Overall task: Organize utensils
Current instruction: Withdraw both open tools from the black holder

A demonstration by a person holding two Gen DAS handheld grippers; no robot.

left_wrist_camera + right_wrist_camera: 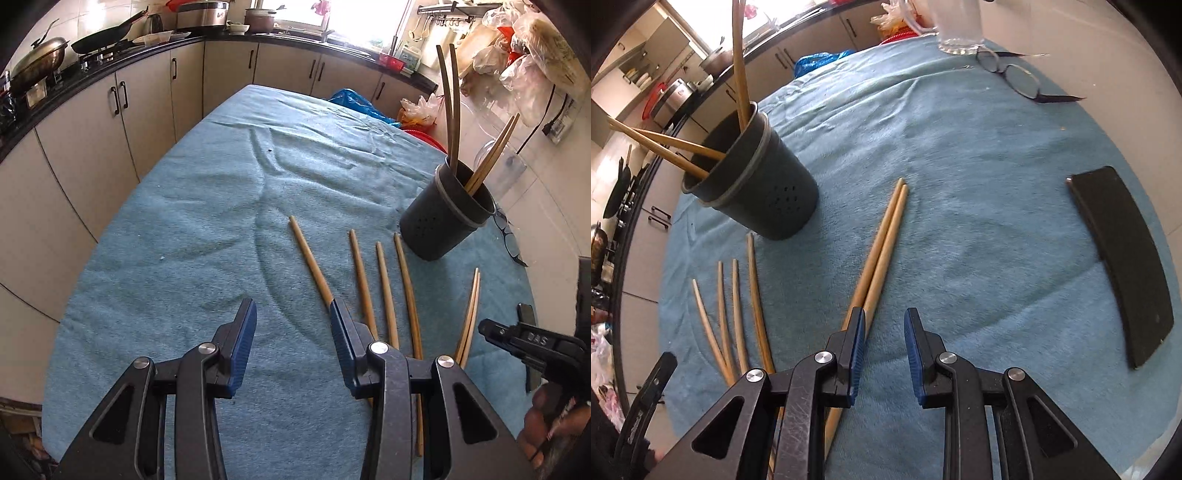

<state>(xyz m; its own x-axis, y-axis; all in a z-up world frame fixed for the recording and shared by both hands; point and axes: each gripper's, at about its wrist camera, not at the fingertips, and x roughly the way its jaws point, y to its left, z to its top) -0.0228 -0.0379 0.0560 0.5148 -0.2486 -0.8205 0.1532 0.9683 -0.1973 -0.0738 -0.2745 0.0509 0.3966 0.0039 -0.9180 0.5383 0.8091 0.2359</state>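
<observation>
- Four loose chopsticks (pixel 384 291) lie fanned on the blue cloth (pixel 184 229) at lower centre of the left view; a touching pair (pixel 882 243) lies mid-frame in the right view.
- The dark holder (pixel 764 184), upper left there, stands upright with four chopsticks inside.
- The left gripper (pixel 293 343) is spread wide, empty.
- The right gripper (pixel 884 354) is parted, empty, its left finger over the pair.
- Glasses (pixel 1015 75) and a black case (pixel 1123 266) lie at right.

Bright window (pixel 295 14) above beige cabinets (pixel 122 96).

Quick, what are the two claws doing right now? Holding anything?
Left claw: open, holding nothing.
Right claw: open, holding nothing, beside the pair of tan wooden chopsticks.
</observation>
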